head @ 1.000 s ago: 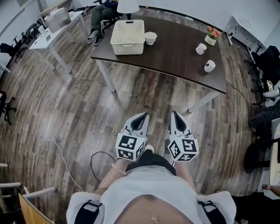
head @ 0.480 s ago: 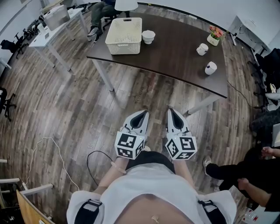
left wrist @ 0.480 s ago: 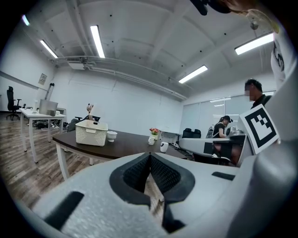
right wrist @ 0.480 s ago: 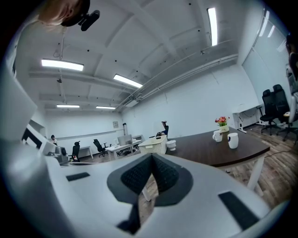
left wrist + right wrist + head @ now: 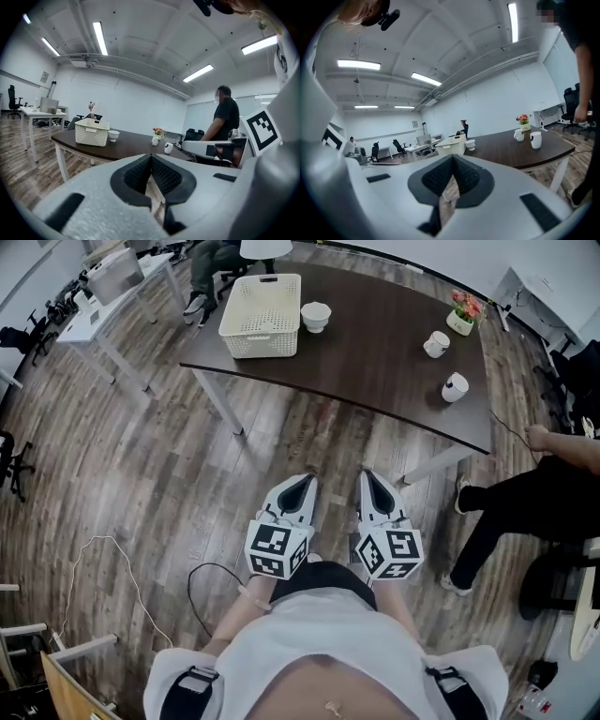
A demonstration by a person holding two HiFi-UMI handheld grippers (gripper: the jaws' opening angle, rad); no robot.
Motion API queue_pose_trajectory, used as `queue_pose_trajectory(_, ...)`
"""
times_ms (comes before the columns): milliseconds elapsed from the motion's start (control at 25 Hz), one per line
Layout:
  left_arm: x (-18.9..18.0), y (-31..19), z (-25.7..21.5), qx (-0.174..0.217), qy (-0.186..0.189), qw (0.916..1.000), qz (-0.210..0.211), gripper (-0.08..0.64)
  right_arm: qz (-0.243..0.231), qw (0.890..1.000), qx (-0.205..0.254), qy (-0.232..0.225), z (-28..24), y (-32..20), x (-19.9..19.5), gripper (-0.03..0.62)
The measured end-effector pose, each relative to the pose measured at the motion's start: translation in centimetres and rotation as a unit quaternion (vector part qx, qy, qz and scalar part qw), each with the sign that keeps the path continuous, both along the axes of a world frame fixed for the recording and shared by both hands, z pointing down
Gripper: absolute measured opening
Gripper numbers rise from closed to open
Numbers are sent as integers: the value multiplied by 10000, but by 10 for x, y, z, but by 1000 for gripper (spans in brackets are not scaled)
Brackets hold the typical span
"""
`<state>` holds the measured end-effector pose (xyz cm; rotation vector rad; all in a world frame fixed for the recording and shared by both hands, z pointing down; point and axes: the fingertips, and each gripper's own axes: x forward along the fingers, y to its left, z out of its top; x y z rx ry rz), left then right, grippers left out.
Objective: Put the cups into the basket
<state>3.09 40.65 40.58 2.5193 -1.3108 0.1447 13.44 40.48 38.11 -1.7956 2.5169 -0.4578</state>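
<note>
Head view: a cream perforated plastic basket stands open side up near the far left corner of the dark brown wooden worktop. It looks nearly square from here, so I cannot tell its long axis, and its inside is too small to make out. A small white bowl-shaped cup sits just beside it. Two white mugs stand upright, mouths up, well apart from the basket at the right end, near a small pot of pink flowers. Their handles are too small to place. Low over the wood floor, the left gripper and right gripper point toward the worktop. The wearer's body hides the hands holding them. A bystander in black is cut off at the right edge.

Left gripper view: the fingers are pressed together with nothing between them. Basket, bowl-shaped cup and mugs line the worktop beyond.

Right gripper view: the fingers are also pressed together and empty. The farther mug seems to have its handle on the left.
</note>
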Motion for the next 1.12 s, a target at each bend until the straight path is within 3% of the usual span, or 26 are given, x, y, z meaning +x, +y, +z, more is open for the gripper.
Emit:
queue_pose_trajectory(280,8,-58,1,72,14,9998,209,9,111,9999,46,42,2,-56,2,11)
queue_pose_trajectory(1120,2,-319,-15,47,-13,9983,576,9,353,9993,20,107,-8,-314,-5,11)
